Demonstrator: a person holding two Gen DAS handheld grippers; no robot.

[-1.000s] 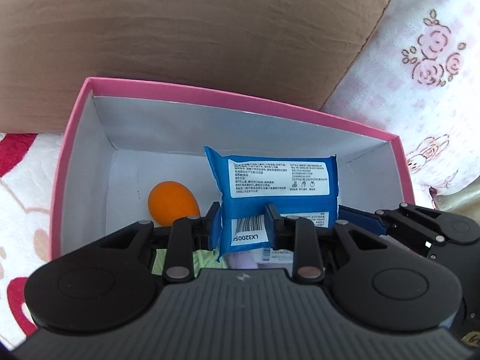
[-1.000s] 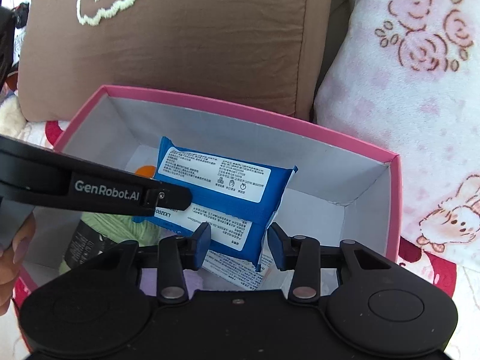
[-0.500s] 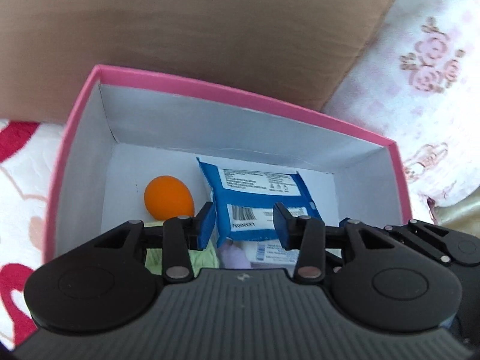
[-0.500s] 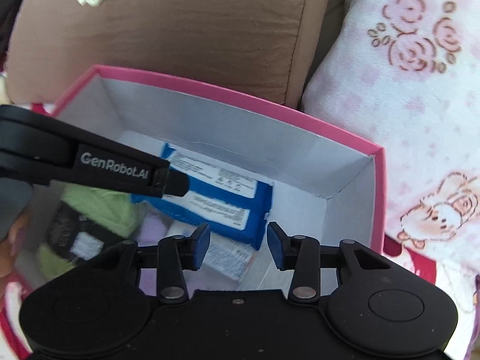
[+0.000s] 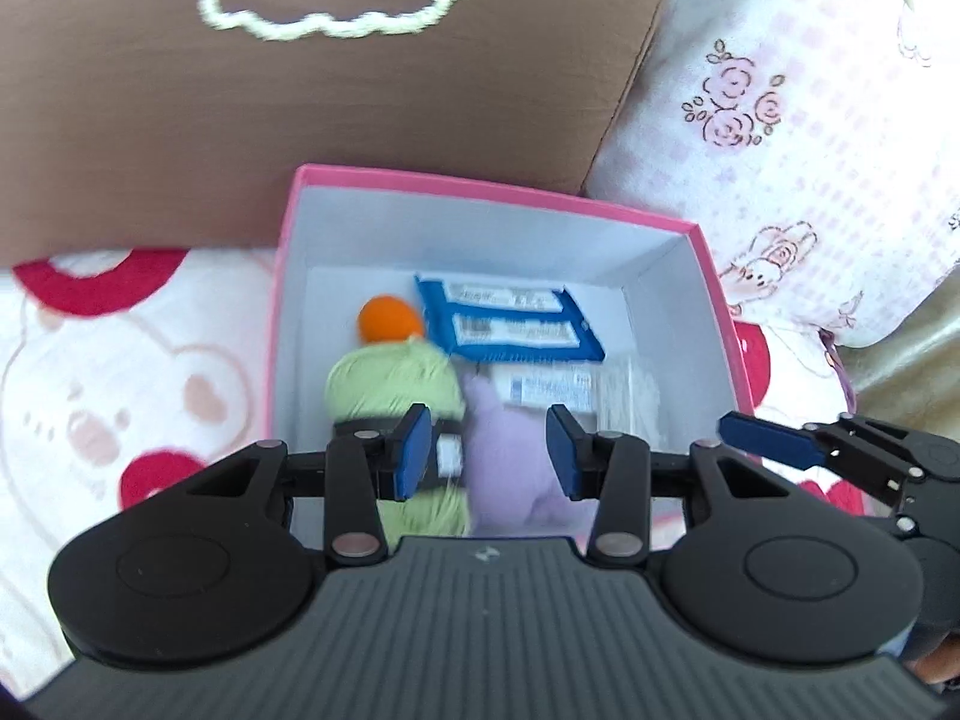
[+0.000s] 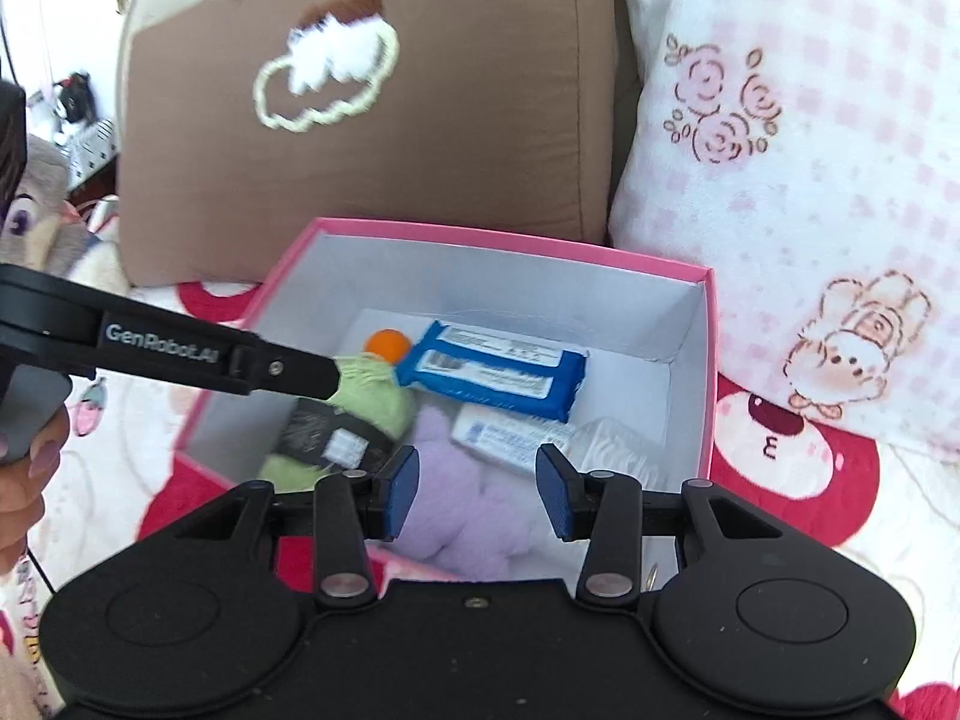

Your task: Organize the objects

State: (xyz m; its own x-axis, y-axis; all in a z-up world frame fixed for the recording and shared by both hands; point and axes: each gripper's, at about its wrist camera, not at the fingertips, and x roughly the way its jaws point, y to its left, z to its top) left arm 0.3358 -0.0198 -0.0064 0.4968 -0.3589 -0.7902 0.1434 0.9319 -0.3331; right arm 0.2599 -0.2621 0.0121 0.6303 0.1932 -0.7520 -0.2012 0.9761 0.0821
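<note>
A pink box (image 5: 480, 186) (image 6: 711, 360) with white inside walls holds a blue wipes packet (image 5: 510, 324) (image 6: 492, 369), an orange ball (image 5: 387, 318) (image 6: 389, 342), a green yarn skein (image 5: 396, 384) (image 6: 360, 402), a purple plush (image 5: 510, 468) (image 6: 474, 516) and a white tube (image 5: 549, 387) (image 6: 504, 435). My left gripper (image 5: 489, 459) is open and empty above the box's near side. My right gripper (image 6: 477, 498) is open and empty over the near edge. The left gripper's arm crosses the right wrist view (image 6: 180, 354).
A brown cushion (image 5: 336, 90) (image 6: 390, 120) stands behind the box. A white pillow with pink roses (image 5: 780, 138) (image 6: 792, 150) lies to the right. The box rests on a white blanket with red patterns (image 5: 120, 372) (image 6: 798, 480).
The left gripper let go of the blue wipes packet, which now lies flat in the box. Both grippers opened wider and pulled back and up from the box.
</note>
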